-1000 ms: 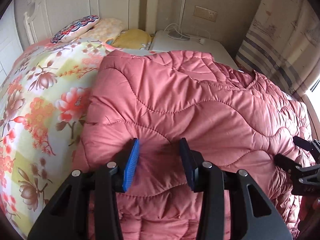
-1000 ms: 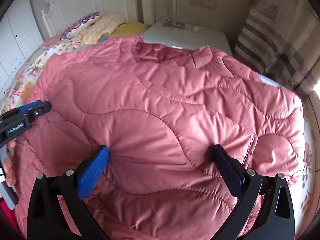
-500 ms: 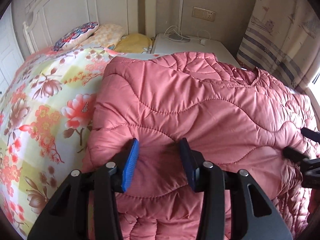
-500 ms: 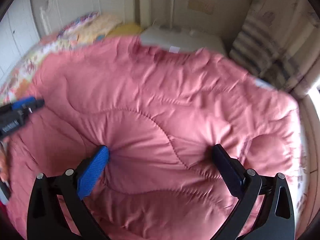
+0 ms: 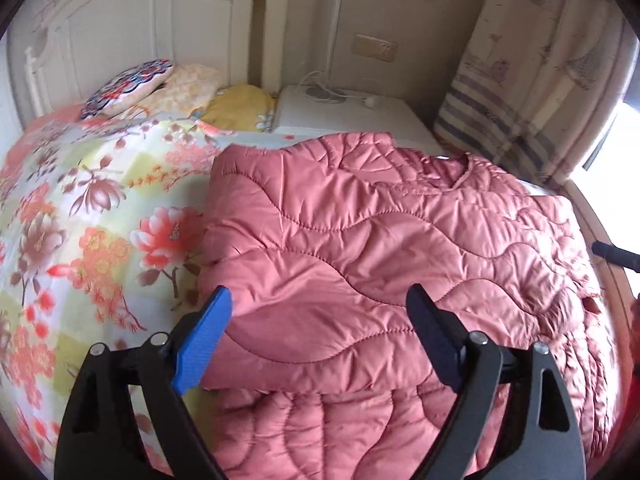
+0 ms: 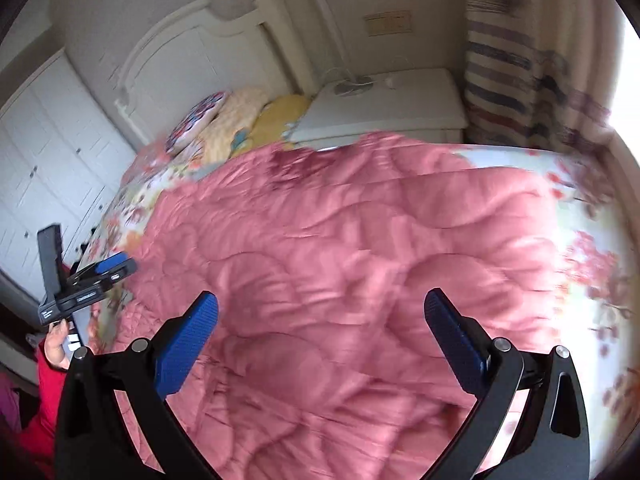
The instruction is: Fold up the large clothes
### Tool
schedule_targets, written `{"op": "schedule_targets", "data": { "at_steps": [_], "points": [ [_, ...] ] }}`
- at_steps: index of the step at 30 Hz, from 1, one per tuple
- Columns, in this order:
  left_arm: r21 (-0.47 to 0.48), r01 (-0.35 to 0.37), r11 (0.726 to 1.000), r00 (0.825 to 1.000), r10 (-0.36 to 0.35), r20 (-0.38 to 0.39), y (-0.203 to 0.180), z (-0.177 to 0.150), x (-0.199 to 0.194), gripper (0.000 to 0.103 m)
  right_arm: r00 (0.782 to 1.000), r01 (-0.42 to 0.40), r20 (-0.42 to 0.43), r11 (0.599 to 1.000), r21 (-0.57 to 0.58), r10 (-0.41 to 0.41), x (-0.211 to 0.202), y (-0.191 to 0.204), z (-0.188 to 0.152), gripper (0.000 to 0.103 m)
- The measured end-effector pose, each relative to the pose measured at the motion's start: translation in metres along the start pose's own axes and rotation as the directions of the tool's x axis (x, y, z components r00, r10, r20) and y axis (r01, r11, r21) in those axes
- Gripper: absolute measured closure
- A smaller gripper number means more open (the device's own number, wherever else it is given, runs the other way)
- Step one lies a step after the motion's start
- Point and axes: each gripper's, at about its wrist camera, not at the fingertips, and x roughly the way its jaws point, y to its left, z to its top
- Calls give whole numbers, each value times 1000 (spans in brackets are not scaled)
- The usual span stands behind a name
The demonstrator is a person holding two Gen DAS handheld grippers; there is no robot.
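Observation:
A large pink quilted jacket [image 5: 380,240] lies folded over on the floral bedspread [image 5: 80,220], its top layer smooth above a lower layer near the front. My left gripper [image 5: 318,292] hovers just above the jacket's near left corner. Its jaws are opening wide and the pads press on nothing. In the blurred right wrist view the jacket [image 6: 340,240] spreads below my right gripper [image 6: 320,296], which stands open and clear of the fabric. The left gripper [image 6: 88,280] shows there at the left edge. One black finger of the right gripper [image 5: 616,256] pokes in at the far right.
Pillows [image 5: 132,88] lean against the white headboard [image 5: 140,32] at the back. A white nightstand [image 5: 352,116] with cables stands beside the bed, and a striped curtain [image 5: 540,80] hangs on the right. White wardrobe doors [image 6: 40,160] line the left. A hand in a red sleeve [image 6: 56,344] holds the left gripper.
The left jaws, pinched on a fold of the jacket before, have sprung apart and let it go as the gripper rose. The right gripper pulled back and up off the jacket.

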Motion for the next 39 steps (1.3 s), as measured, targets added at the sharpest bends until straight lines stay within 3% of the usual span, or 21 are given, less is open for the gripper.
{"op": "schedule_targets", "data": {
  "at_steps": [2,4,7,14,20,25,27,30,32,35,39],
  "points": [
    [8,11,1000,1000,-11,5,9,3,-5,14,1000,27,1,999,43,-27,-10,-13,-5,4],
    [-24,14,1000,1000,-14,-2,21,0,-14,14,999,-23,-28,998,50,24,-18,-18,-21,4],
    [-26,42,999,999,-42,-17,28,-18,-33,14,996,-38,-78,999,6,38,-28,-12,-51,4],
    [81,86,993,995,-81,-60,25,-96,-89,14,982,-88,-167,996,23,91,-73,-12,-145,4],
    [89,55,994,996,-49,-69,30,-166,-121,14,988,-73,-136,997,29,76,-116,-29,-202,4],
    [27,15,1000,997,-13,-72,37,-208,-132,14,998,14,-66,998,59,-10,-138,-37,-241,4],
    [19,-60,998,998,60,-29,31,-217,-142,14,998,53,-30,998,28,-53,-144,-17,-256,4],
    [29,-144,989,989,143,22,8,-230,-163,14,986,166,27,979,-114,-164,-149,40,-279,4],
    [74,-160,984,986,155,61,-27,-245,-184,13,976,215,65,963,-162,-207,-150,78,-296,4],
    [110,-150,983,986,140,92,-65,-262,-202,13,977,200,113,965,-168,-182,-153,123,-326,4],
    [157,-151,976,982,130,138,-96,-285,-215,13,980,161,144,974,-161,-138,-156,150,-357,4]
  ]
}}
